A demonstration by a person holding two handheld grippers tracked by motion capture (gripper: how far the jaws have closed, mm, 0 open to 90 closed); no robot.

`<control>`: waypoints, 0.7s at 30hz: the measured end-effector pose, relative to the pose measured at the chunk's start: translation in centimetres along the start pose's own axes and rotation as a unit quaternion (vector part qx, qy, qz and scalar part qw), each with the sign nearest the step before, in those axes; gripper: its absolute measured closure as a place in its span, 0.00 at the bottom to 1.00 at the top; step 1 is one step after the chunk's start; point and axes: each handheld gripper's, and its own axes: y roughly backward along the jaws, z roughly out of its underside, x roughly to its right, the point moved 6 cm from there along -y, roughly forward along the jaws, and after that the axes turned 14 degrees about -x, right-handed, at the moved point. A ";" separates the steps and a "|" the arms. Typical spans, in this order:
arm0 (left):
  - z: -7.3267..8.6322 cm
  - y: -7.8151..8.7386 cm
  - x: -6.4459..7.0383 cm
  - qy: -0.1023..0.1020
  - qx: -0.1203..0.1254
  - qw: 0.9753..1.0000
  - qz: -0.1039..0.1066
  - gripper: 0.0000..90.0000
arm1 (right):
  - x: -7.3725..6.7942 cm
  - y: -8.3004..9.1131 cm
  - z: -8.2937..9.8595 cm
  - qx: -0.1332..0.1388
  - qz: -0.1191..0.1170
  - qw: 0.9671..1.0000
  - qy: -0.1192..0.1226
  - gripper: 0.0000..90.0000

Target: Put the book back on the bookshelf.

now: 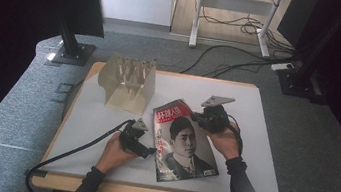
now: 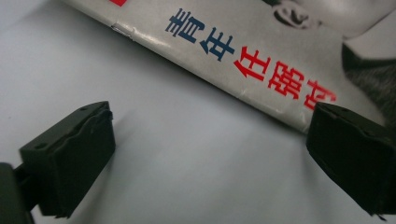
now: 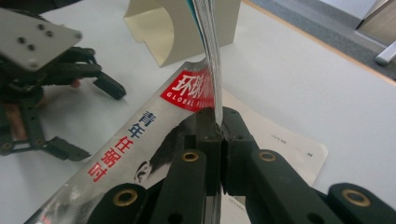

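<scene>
High view: I see the magazine (image 1: 185, 141) on the table (image 1: 263, 139), near the rack (image 1: 127, 85). Left gripper view: left tongs (image 2: 205, 154) gape beside its spine. Right gripper view: right tongs (image 3: 219, 128) clamp pages, probably the cover; opening just begun.

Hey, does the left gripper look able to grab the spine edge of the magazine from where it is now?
Probably yes: the left gripper is open beside the magazine, bare table between them, one jaw already at the edge.
</scene>
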 end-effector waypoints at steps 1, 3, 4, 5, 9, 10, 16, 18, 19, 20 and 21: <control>-0.3 0.1 0.0 0.002 0.006 1.000 0.005 0.03 | -0.1 0.3 -0.1 0.003 0.001 1.000 0.003 0.96; -1.2 0.4 0.0 -0.006 0.013 1.000 0.015 0.04 | -0.4 0.9 -0.4 0.008 0.001 1.000 0.003 0.96; -1.4 0.4 0.1 -0.008 0.015 1.000 0.018 0.05 | -0.5 1.3 -0.5 0.011 0.002 1.000 0.005 0.96; -1.8 0.5 0.1 -0.010 0.014 1.000 0.021 0.05 | -0.5 1.6 -0.6 0.012 0.003 1.000 0.007 0.96; -2.9 0.3 -0.1 -0.010 0.011 0.999 0.049 0.06 | -0.8 2.6 -0.9 0.022 0.005 1.000 0.011 0.96; -3.1 0.1 -0.3 -0.008 0.010 0.998 0.056 0.07 | -0.9 2.8 -0.9 0.025 0.005 1.000 0.012 0.96; -3.9 -0.4 -0.6 -0.009 0.013 0.994 0.111 0.13 | -1.2 3.2 -1.1 0.035 -0.001 0.999 0.016 0.96; -4.3 0.1 -0.5 -0.001 0.022 0.992 0.125 0.17 | -1.2 3.2 -1.1 0.036 -0.002 0.999 0.016 0.96; -4.3 0.2 -0.6 -0.001 0.023 0.992 0.122 0.18 | -1.2 3.3 -1.1 0.038 -0.002 0.999 0.014 0.96; -4.4 0.5 -0.6 -0.003 0.026 0.994 0.111 0.21 | -1.1 3.3 -1.1 0.039 -0.004 0.999 0.014 0.96; -4.5 0.8 -0.7 -0.003 0.031 0.995 0.099 0.26 | -1.1 3.4 -1.2 0.042 -0.005 0.999 0.013 0.96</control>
